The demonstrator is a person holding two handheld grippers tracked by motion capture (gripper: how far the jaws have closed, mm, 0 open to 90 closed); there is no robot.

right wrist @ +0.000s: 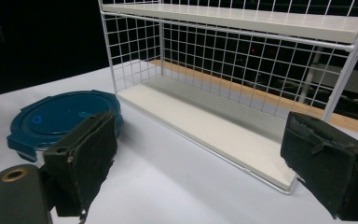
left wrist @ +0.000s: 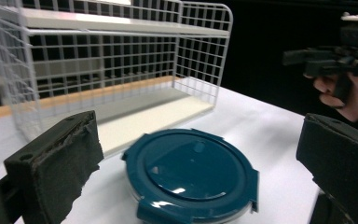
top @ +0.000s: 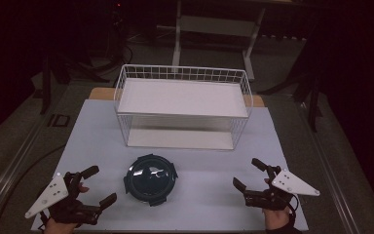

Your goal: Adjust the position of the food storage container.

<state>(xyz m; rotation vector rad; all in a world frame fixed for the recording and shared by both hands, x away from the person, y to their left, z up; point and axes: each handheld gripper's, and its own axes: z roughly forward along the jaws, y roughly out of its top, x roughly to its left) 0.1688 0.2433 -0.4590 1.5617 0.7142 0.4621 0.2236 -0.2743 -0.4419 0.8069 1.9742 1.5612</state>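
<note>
Right now both your tongs — left [top: 91,187] and right [top: 249,174] — gape apart, holding nothing, and the round teal box [top: 150,179] sits on the bench [top: 209,163] before the wire rack [top: 182,107]. Grip its slick lid off-centre and it may skid away.

A lidded container [top: 151,179] lies on the table [top: 214,165] before the wire shelf [top: 182,105].

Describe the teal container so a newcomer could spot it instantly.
Start at the white wire shelf rack standing at the far side of the white table. Just in front of its lower shelf, between the left tongs and right tongs, sits the teal container. It is the sole round, dark thing there, with a glossy clip-on lid.
</note>
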